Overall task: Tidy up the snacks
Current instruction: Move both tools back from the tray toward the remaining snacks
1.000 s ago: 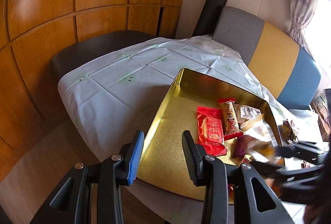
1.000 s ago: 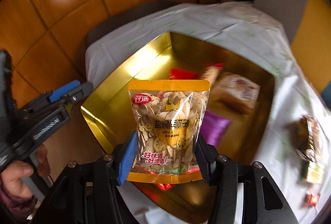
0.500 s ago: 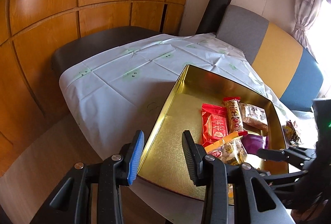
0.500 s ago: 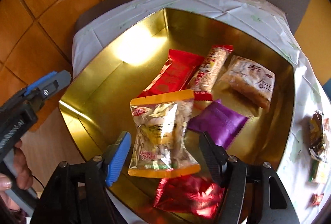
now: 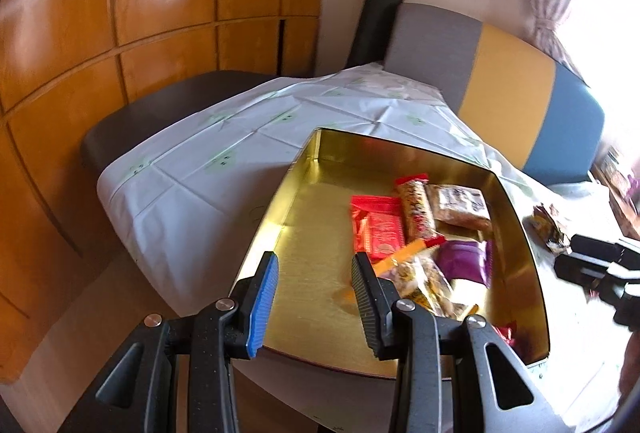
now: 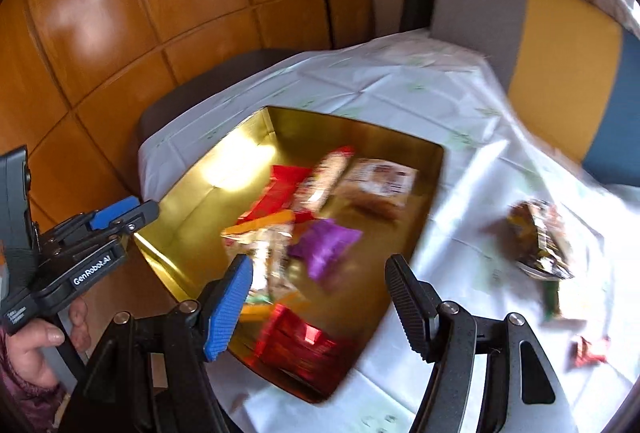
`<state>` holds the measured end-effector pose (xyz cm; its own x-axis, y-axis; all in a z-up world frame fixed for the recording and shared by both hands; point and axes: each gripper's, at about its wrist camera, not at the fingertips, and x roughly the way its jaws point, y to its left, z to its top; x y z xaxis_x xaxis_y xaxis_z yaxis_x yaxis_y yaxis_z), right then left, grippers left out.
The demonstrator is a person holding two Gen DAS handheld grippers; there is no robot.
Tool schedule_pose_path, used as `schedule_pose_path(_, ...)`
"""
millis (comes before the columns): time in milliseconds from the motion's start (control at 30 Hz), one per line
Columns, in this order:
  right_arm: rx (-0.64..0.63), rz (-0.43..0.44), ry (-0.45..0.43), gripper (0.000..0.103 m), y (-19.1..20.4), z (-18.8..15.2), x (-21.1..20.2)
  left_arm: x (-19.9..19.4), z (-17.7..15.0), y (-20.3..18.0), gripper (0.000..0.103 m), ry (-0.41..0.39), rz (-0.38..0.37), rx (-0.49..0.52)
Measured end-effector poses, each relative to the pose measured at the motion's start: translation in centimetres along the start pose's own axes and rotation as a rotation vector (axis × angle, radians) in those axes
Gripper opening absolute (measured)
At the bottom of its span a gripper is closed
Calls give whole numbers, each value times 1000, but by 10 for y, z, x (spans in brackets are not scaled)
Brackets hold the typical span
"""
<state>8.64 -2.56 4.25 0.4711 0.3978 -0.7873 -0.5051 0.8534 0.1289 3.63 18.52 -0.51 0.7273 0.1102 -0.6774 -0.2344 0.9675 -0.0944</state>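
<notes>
In the left wrist view, the left gripper [image 5: 314, 295] has its jaws a little apart, and nothing is between them. Below the jaws is the near left corner of the gold tin [image 5: 304, 189], which stands on a table with a white tablecloth [image 5: 188, 169]. The snacks lie in the right half of the tin. A red packet [image 5: 378, 229] is at about 12 o'clock from the gripper. A long bar with red ends [image 5: 416, 209] lies just to the right of it, and a brown packet [image 5: 460, 205] is at about 1 o'clock. A purple packet [image 5: 466, 261] lies at 2 o'clock, beside the seed bag with an orange strip [image 5: 420, 273], which is partly hidden behind the right finger. At 3 o'clock, at the edge of the picture, the black tips of the right gripper [image 5: 592, 265] are over the tablecloth, outside the tin.

In the right wrist view, which is blurred, the right gripper [image 6: 320, 301] has its jaws wide apart and holds nothing. The seed bag [image 6: 260, 249] lies free in the tin [image 6: 192, 205] at about 11 o'clock from the jaws, the purple packet [image 6: 324, 241] at 12 o'clock. A shiny red packet [image 6: 296, 345] is at the near end of the tin, at 7 o'clock. On the cloth at 3 o'clock lie a dark mixed packet [image 6: 540, 241] and, probably, a small red candy [image 6: 592, 349]. At 9 o'clock a hand [image 6: 36, 345] holds the left gripper [image 6: 120, 217].
</notes>
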Motion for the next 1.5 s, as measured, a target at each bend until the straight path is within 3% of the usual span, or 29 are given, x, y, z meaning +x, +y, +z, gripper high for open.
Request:
schedule_pose_path(233,64,-114,-2,70,-59,-25,-32,-7,-6,-22,38,-7,-19,68)
schedule_pose_path(767,221,-368,96,70,-192,-91,-63,-13,-12,-58,38,-4,-36,179)
schedule_pose_path(933,349,-438,122,72,-239,-118,-65,-14,-14,-71,38,3,-50,211)
schedule_pose_path(1000,427,-471,170,72,-254,-127,-62,-14,-16,-76,38,7,-58,225)
schedule_pose_path(1267,573,-506,263,75,-282,-144,-59,-20,-23,-103,38,20,-119,286)
schedule_pose_path(1500,535,-481,317,79,-274,-144,-46,-24,-27,-125,38,29,-170,335)
